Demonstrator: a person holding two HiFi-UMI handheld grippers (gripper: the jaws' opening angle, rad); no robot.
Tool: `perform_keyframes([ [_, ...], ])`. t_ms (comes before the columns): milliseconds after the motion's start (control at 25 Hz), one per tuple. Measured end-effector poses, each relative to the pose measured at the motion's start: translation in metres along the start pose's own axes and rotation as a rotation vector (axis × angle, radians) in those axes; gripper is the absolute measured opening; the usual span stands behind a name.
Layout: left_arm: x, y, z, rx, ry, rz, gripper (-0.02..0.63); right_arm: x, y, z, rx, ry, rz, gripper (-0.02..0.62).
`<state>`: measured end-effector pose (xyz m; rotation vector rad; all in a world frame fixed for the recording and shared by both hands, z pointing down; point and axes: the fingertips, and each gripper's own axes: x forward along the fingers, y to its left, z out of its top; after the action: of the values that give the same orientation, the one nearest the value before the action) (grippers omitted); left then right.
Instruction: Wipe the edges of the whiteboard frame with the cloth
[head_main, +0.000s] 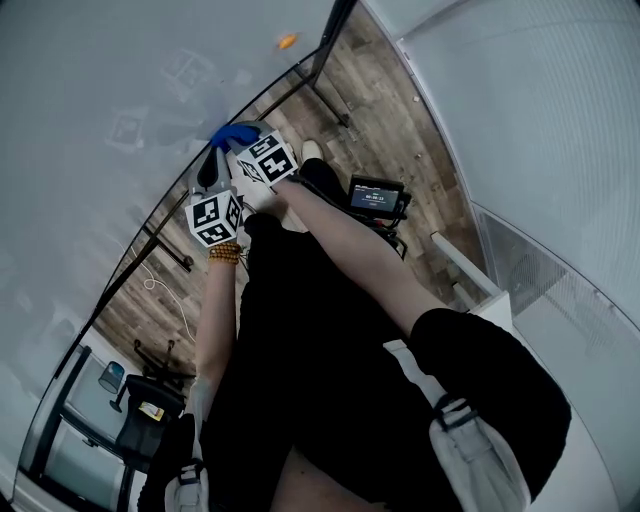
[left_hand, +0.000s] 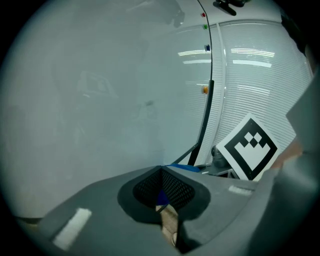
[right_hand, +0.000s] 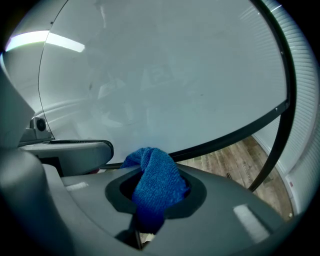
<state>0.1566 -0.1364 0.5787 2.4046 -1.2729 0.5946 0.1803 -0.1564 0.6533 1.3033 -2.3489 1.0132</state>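
**A:** Which step are we at?

**B:** Wiping, early on I'd say. The blue microfibre cloth (right_hand: 150, 167) is up at the thin black whiteboard frame (right_hand: 230, 134), btm rail, just below the glossy white board face (right_hand: 165, 75). Head view puts it right at that rail. Real contact vs. just beside, can't tell.

**A:** Who has it?

**B:** The grey right gripper (right_hand: 156, 197). Jaws are clamped on the cloth, w/ a wad bulging out front towards the rail and a tail hanging down btwn them.

**A:** And the other?

**B:** The grey left gripper (left_hand: 162, 192) sits close beside the right one, pointed at the same spot. Jaws are drawn together, nothing solid btwn them. A blue sliver shows in the slit, prob. the cloth seen beyond. Not sure it's nipped.

**A:** Next move needs what?

**B:** My guess: press the wad onto the rail & drag it along the length, w/ the grip kept firm so the cloth doesn't pull out. The rail meets the upright side bar (right_hand: 286, 75) at a corner, above the brown wood-plank floor (right_hand: 235, 160), so the wrist would have to turn there. Nothing here shows which parts of the frame are already clean.
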Motion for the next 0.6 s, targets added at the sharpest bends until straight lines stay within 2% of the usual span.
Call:
perform_keyframes([
  [240, 0.016, -0.024, 0.009, 0.022, 0.007, -0.046, 0.098, -0.01, -0.011, 0.005, -0.021, -0.004, 0.007, 0.094],
  [600, 0.026, -0.033, 0.013, 0.023, 0.014, -0.056, 0.098, -0.018, -0.033, 0.011, -0.016, -0.006, -0.004, 0.094],
])
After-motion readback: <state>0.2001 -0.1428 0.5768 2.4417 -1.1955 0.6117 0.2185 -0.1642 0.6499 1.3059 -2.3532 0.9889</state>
